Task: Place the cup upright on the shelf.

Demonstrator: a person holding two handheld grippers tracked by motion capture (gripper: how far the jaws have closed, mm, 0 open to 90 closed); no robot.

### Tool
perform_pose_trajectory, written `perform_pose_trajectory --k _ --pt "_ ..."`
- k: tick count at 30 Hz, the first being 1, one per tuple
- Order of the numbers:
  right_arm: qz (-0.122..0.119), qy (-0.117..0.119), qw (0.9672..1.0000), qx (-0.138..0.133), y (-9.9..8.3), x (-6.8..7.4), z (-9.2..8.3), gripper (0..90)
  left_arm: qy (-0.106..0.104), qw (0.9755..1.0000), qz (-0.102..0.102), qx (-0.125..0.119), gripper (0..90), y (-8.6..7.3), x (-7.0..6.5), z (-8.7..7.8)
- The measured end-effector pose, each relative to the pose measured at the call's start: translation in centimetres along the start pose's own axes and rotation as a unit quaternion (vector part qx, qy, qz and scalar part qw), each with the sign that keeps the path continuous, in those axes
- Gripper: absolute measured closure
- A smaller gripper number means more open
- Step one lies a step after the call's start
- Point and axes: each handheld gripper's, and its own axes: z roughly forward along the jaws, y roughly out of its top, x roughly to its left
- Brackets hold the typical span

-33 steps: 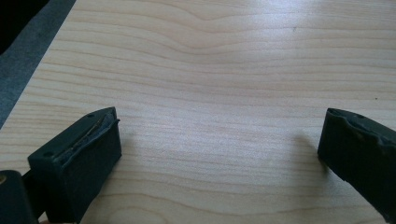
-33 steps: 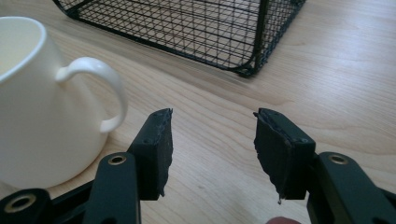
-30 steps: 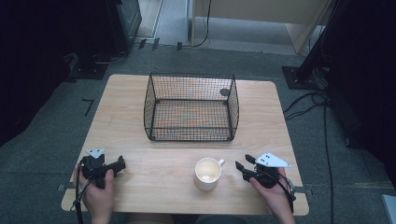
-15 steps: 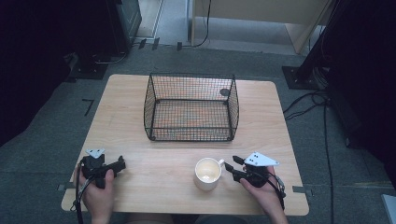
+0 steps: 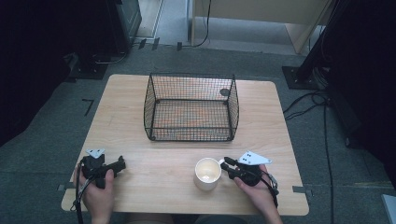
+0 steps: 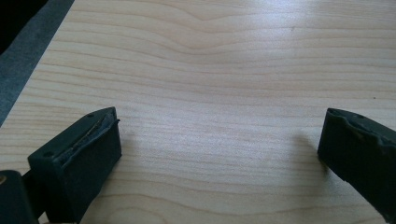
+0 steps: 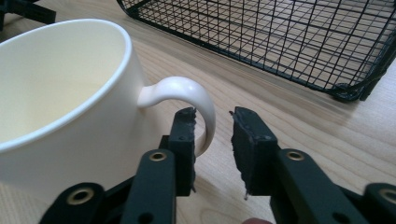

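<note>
A white mug (image 5: 208, 173) stands upright on the wooden table (image 5: 154, 186), near the front edge and right of the middle. Its handle (image 7: 187, 88) points at my right gripper (image 5: 225, 163). In the right gripper view the mug (image 7: 60, 93) looks empty, and my right gripper (image 7: 212, 114) is open with a narrow gap. One jaw sits inside the handle loop and the other outside, apart from the handle. My left gripper (image 5: 120, 162) rests at the front left of the table. In its own view the left gripper (image 6: 219, 135) stands wide open over bare wood.
A black wire basket (image 5: 191, 107) stands at the middle back of the table, just beyond the mug, and the same basket (image 7: 280, 42) looks empty. A hand holds each gripper at the table's front edge. Dark stands and cables lie on the floor around the table.
My right gripper has moved left up to the mug and now has its jaws on either side of the handle. The left gripper has stayed in place.
</note>
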Motion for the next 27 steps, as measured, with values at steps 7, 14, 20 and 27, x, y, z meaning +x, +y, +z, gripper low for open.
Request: perform_pose_trajectory --k 7,14,20,27 --pt "-0.009 0.019 0.9998 -0.003 -0.3 0.3 -0.8 68.9 0.0 1.0 0.0 0.0 0.0 0.0 0.0 0.0" --pt "-0.017 0.02 0.9997 -0.001 -0.4 1.0 -0.9 58.0 0.0 1.0 0.0 0.0 0.0 0.0 0.0 0.0" --pt "-0.022 0.024 0.9995 -0.006 -0.3 1.2 -0.8 42.3 0.0 1.0 0.001 0.0 0.0 0.0 0.0 0.0" --pt "-0.045 0.055 0.9974 -0.002 -0.2 2.0 -0.6 42.2 -0.001 1.0 0.001 0.0 0.0 0.0 0.0 0.0"
